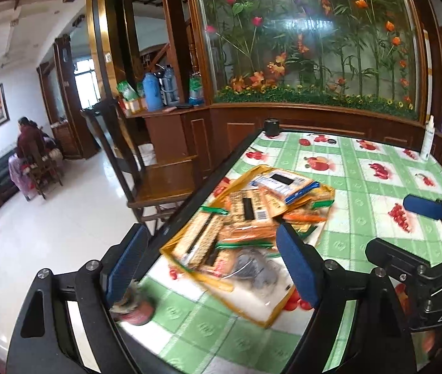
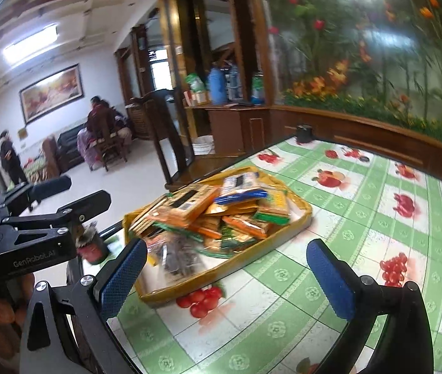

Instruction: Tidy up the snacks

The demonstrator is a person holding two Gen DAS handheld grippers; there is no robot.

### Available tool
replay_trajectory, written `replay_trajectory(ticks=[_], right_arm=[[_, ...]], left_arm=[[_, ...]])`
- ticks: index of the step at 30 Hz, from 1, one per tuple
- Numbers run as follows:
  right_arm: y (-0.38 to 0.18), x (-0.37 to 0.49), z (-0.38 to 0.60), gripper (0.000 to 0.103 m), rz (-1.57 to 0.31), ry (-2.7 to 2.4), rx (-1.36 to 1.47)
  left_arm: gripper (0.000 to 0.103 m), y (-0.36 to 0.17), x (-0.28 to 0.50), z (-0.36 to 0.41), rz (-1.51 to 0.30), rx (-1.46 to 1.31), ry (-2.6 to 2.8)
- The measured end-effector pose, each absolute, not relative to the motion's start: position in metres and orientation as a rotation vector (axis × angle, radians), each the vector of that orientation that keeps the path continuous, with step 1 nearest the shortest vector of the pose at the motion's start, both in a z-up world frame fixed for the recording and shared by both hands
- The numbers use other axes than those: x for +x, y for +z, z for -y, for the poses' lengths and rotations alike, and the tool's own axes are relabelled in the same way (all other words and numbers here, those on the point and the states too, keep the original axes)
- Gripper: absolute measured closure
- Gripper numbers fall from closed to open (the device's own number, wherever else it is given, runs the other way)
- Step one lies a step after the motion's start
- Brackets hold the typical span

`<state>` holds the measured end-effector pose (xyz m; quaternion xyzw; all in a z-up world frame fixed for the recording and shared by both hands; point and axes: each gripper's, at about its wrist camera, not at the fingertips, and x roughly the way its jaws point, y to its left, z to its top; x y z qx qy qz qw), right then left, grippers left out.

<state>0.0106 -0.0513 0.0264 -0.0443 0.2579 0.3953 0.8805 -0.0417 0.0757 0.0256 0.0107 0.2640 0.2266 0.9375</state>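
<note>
A yellow tray (image 1: 269,316) (image 2: 301,218) sits on the table near its left edge. It holds a pile of snack packets (image 1: 245,212) (image 2: 221,215), orange, green and blue, plus a clear bag of dark snacks (image 1: 252,268) (image 2: 178,257) at the near end. My left gripper (image 1: 211,268) is open and empty, hovering above the tray's near end. My right gripper (image 2: 227,277) is open and empty, above the tray's near right corner. The right gripper also shows in the left wrist view (image 1: 423,207), to the right of the tray.
The table (image 1: 376,168) has a green checked fruit-print cloth. A small red jar (image 1: 136,310) (image 2: 91,249) stands near the table's left edge. A black round object (image 1: 272,127) sits at the far corner, a white spray bottle (image 1: 427,140) at far right. A wooden chair (image 1: 158,174) stands left of the table.
</note>
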Motion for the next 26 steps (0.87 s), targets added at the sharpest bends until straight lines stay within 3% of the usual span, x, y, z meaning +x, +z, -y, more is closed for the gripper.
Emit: replay_trajectory(ticks=[3, 5, 6, 26], right_arm=[[0.029, 0.001, 0.046, 0.000, -0.515, 0.848, -0.113], [0.030, -0.003, 0.043, 0.000, -0.505, 0.851, -0.124], [0.031, -0.005, 0.042, 0.000, -0.501, 0.854, -0.128], [0.030, -0.016, 0.017, 0.000, -0.487, 0.903, -0.191]], left_arm=[[0.017, 0.026, -0.051, -0.077, -0.539, 0.037, 0.486], [0.002, 0.026, -0.056, -0.079, -0.544, 0.035, 0.497], [0.000, 0.026, -0.058, -0.080, -0.542, 0.032, 0.500], [0.000, 0.038, -0.091, -0.099, -0.451, -0.066, 0.441]])
